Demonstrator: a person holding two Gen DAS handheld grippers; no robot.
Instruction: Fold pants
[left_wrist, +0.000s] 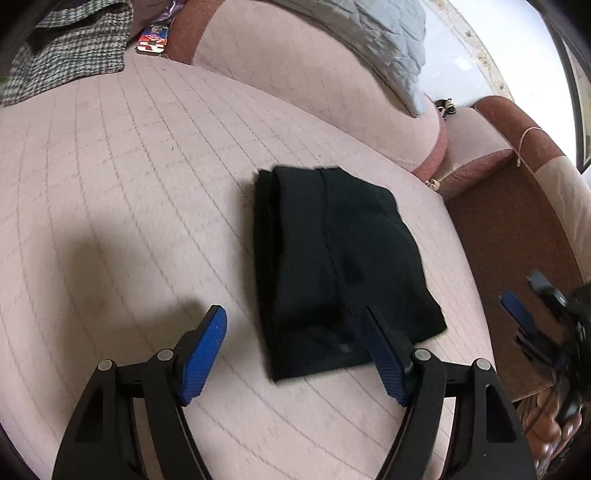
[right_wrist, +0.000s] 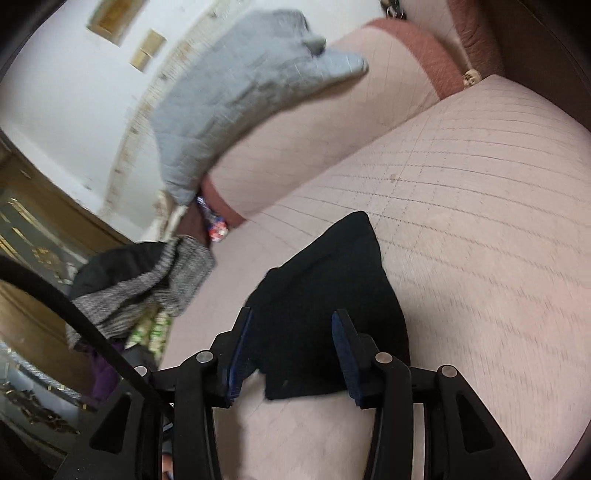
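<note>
The black pants (left_wrist: 336, 266) lie folded into a compact rectangle on the pink quilted sofa seat (left_wrist: 129, 184). My left gripper (left_wrist: 293, 314) is open and empty, hovering above the near edge of the pants; its right finger overlaps the cloth in view. In the right wrist view the pants (right_wrist: 332, 288) lie just ahead of my right gripper (right_wrist: 293, 317), which is open and empty above their near end. The right gripper also shows at the right edge of the left wrist view (left_wrist: 532, 306).
A checked garment (left_wrist: 70, 48) lies at the far left of the seat, seen as a grey pile in the right wrist view (right_wrist: 147, 280). A grey quilted blanket (right_wrist: 240, 103) hangs over the sofa back (left_wrist: 303, 85). A brown armrest (left_wrist: 513, 240) borders the seat.
</note>
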